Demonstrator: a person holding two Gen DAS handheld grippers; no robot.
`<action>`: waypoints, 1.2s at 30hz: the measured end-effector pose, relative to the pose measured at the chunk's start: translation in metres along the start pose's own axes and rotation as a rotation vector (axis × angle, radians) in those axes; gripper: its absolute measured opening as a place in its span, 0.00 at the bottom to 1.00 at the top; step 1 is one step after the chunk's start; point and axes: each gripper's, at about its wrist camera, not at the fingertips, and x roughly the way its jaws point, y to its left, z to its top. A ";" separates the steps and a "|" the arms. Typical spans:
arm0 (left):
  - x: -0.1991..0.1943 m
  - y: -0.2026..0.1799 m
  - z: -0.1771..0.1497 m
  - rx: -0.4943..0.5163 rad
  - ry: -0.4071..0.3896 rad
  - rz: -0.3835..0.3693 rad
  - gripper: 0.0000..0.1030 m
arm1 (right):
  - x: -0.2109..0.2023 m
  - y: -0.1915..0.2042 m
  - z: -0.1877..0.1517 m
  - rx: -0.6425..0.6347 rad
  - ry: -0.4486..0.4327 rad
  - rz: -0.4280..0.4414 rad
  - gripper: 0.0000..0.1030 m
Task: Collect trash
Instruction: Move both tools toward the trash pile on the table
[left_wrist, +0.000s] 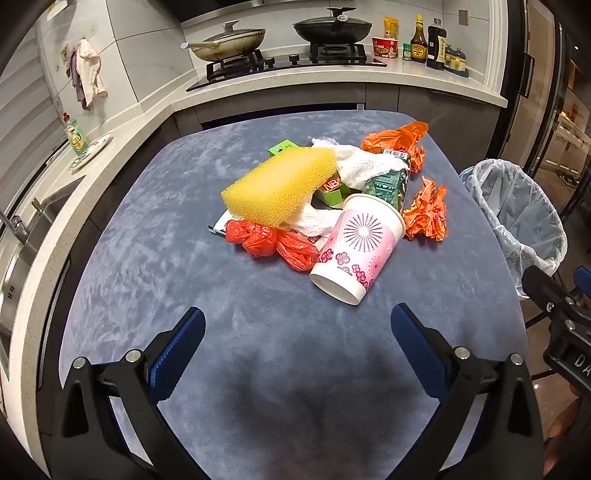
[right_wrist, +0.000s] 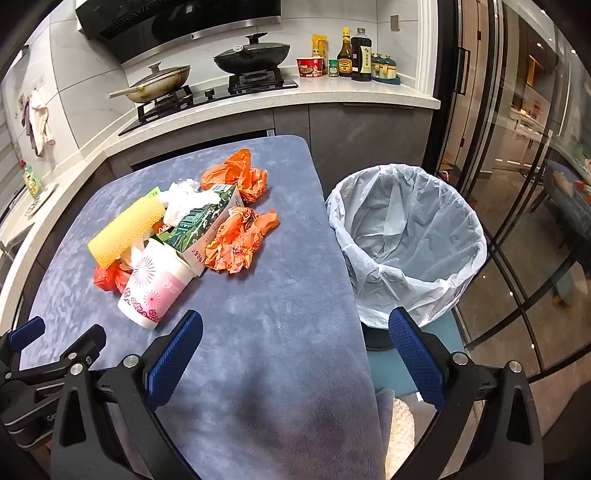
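Observation:
A heap of trash lies on the blue-grey table (left_wrist: 184, 229): a pink paper cup (left_wrist: 356, 247) on its side, a yellow sponge (left_wrist: 280, 184), white tissue (left_wrist: 364, 164), a green carton (left_wrist: 389, 184), red bags (left_wrist: 269, 242) and crumpled orange bags (left_wrist: 424, 214). The heap also shows in the right wrist view, with the cup (right_wrist: 157, 286) nearest. My left gripper (left_wrist: 297, 323) is open and empty, short of the cup. My right gripper (right_wrist: 295, 326) is open and empty over the table's right edge. A bin lined with a clear bag (right_wrist: 406, 236) stands right of the table.
A kitchen counter with a gas hob, two pans (left_wrist: 332, 27) and sauce bottles (left_wrist: 436, 44) runs behind the table. A sink (left_wrist: 22, 236) is at the left. Glass doors (right_wrist: 524, 184) stand at the right, beyond the bin.

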 end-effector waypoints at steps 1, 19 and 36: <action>0.000 0.000 0.000 0.000 -0.001 -0.001 0.93 | 0.000 0.000 0.000 0.000 0.000 0.000 0.94; 0.000 0.000 0.000 0.003 -0.002 0.003 0.93 | 0.000 0.000 0.000 0.002 -0.001 0.001 0.94; -0.003 -0.002 0.000 0.002 -0.003 0.001 0.93 | 0.000 0.001 0.001 0.005 0.002 0.003 0.94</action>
